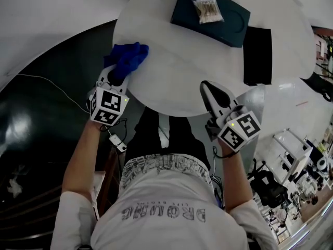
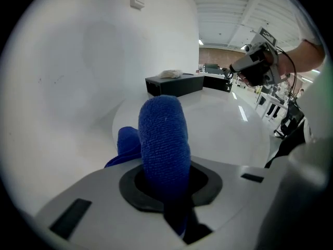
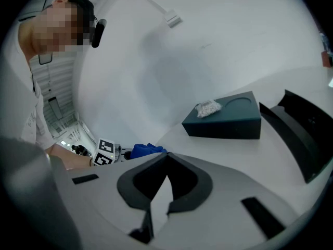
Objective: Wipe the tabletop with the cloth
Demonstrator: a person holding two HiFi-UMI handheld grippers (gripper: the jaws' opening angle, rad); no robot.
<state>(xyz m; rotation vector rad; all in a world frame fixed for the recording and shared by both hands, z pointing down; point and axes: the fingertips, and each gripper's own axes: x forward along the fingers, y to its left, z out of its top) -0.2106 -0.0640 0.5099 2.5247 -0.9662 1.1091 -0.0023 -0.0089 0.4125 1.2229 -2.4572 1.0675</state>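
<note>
left gripper [image 2: 167, 194] gripped blue cloth [image 1: 127, 59] at tabletop [image 1: 171, 72] rim, well left of dark box [image 1: 229, 22] (grip clear only in its own view) | right gripper [image 3: 165, 163] jaws closed, empty, nearer than box

The cloth [image 1: 129, 57] lies on the table's [image 1: 171, 72] left edge, clamped in the left tongs [image 1: 116, 76]. The right tongs [image 1: 212, 91] are at the near right edge. Farther back stands a box [image 1: 229, 27] with a bag [image 1: 206, 8] on top, and a pad [image 1: 258, 55] lies just right of it.
</note>
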